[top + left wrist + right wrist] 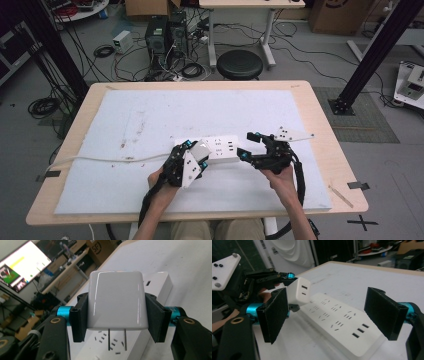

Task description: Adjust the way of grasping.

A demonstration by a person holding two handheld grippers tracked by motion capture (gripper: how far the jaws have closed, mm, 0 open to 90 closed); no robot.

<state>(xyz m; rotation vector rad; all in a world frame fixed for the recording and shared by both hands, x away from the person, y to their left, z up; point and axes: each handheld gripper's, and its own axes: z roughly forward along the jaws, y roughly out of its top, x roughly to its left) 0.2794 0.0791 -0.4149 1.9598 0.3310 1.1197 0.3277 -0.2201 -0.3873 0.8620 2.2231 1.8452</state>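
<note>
The left gripper [117,315] pinches a white charger [117,300] by its two flat sides, prongs pointing out ahead of the jaws and hanging just over the power strip [160,283] on the desk [320,120]. That glossy shell looks hard, light and slick, so I'd judge the side grip right: squeezing low, near the prong end, should keep it from twisting when pushed in. The right gripper [335,315] stands spread, nothing between its pads, with the strip's far end just beyond them, well placed to steady it.
</note>
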